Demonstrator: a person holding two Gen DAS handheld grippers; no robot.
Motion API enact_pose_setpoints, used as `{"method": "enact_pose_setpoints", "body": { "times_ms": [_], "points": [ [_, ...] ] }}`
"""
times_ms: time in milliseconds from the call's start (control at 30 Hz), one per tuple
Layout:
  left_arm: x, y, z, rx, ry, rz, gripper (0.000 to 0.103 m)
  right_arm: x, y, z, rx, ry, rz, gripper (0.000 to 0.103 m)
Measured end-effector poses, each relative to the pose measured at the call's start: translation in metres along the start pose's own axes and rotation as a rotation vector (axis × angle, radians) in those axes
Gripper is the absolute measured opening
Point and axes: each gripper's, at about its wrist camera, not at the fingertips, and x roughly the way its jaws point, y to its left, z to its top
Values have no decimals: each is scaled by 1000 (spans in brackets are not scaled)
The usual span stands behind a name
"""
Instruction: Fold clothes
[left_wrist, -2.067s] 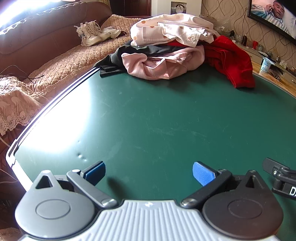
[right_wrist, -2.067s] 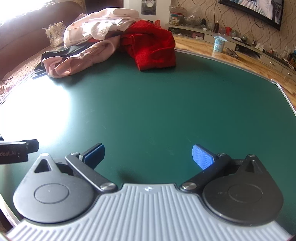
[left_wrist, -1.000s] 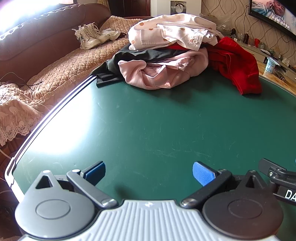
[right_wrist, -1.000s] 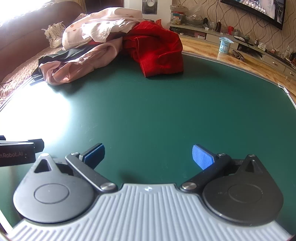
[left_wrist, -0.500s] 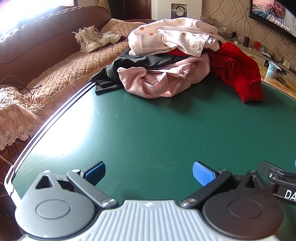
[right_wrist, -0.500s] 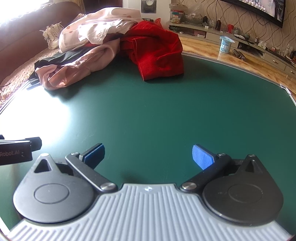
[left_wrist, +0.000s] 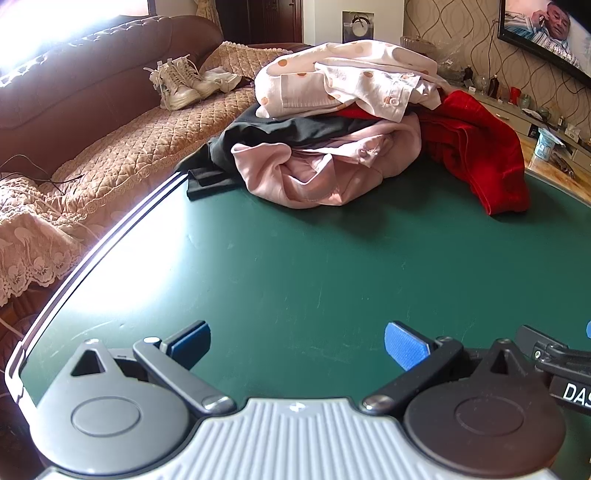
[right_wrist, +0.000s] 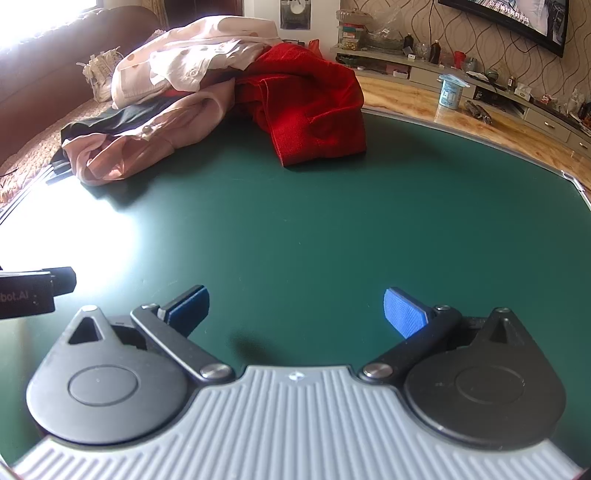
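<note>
Both grippers have advanced toward the clothes pile (left_wrist: 343, 122), which now looms larger. Left gripper (left_wrist: 297, 345) and right gripper (right_wrist: 295, 310) both gape wide, empty. Nothing looks folded yet; the pile sits at the far edge of the green table (left_wrist: 295, 266), with bare surface between.

A dark green table top (left_wrist: 314, 266) with a pale metal rim carries a heap of unfolded clothes (left_wrist: 343, 122) at its far edge: a black garment (left_wrist: 280, 133) and a pink one (left_wrist: 321, 170) underneath, a red one (left_wrist: 480, 147) beside them, a spotted cream shirt (left_wrist: 343, 77) on top.
</note>
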Motion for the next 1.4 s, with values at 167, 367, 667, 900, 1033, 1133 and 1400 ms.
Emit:
{"method": "enact_pose_setpoints", "body": {
  "times_ms": [167, 367, 667, 900, 1033, 1133, 1400],
  "points": [
    [1, -2, 6, 5, -10, -4, 103, 1, 0, 2, -13, -13, 0, 103],
    [3, -6, 22, 10, -32, -13, 103, 8, -2, -2, -22, 5, -25, 103],
    [10, -19, 61, 8, -53, -72, 103, 9, -8, 1, 1, 2, -8, 103],
    [37, -40, 123, 45, -111, -66, 103, 2, -9, 5, -1, -18, 28, 103],
    [61, -52, 161, 55, -125, -47, 103, 1, -15, 4, 16, -14, 45, 103],
    [81, -65, 184, 90, -128, -2, 103, 2, -19, 4, 30, -5, 55, 103],
    [122, -86, 214, 131, -139, 92, 103, 2, -27, 2, 29, 12, 62, 103]
  ]
}}
